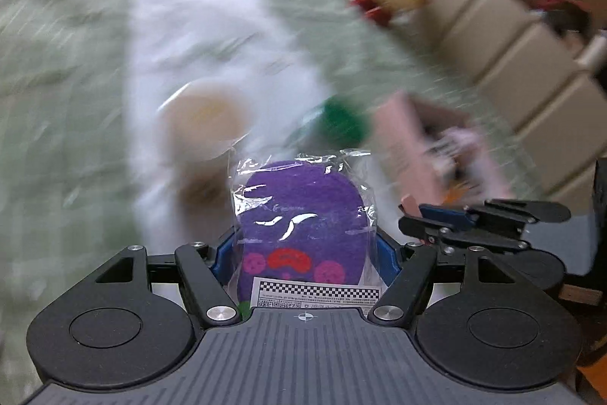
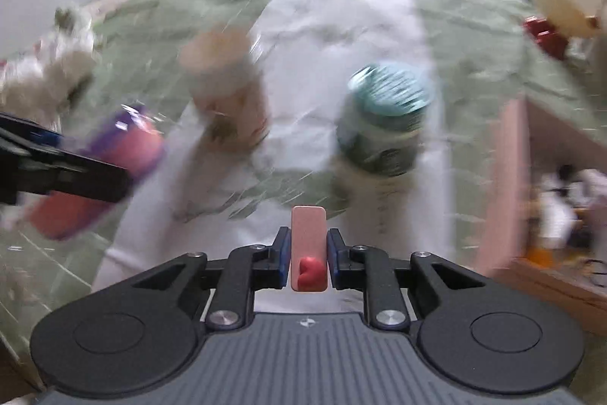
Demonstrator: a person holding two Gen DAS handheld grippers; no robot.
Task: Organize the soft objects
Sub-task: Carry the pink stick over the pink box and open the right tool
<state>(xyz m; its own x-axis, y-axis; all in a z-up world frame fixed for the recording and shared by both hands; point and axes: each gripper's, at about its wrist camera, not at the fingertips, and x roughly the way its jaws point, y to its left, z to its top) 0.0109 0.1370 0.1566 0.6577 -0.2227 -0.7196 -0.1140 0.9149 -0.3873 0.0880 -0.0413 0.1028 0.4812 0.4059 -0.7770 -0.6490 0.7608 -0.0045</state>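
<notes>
My left gripper (image 1: 303, 249) is shut on a purple soft toy in a clear plastic wrapper (image 1: 301, 215), held above the bed. The same toy (image 2: 125, 143) and the left gripper's fingers (image 2: 76, 173) show blurred at the left of the right wrist view. My right gripper (image 2: 308, 253) is shut on a flat pink soft piece with a red shape on it (image 2: 308, 245). The right gripper (image 1: 481, 219) shows at the right of the left wrist view, beside a pink box (image 1: 417, 143) that holds several small items.
A green and white bedspread (image 2: 360, 6) covers the bed. On it stand a beige jar (image 2: 227, 90) and a jar with a teal lid (image 2: 387, 116). A white plush (image 2: 49, 71) lies at the left. A cream plush (image 2: 565, 2) leans on the padded headboard (image 1: 504, 37).
</notes>
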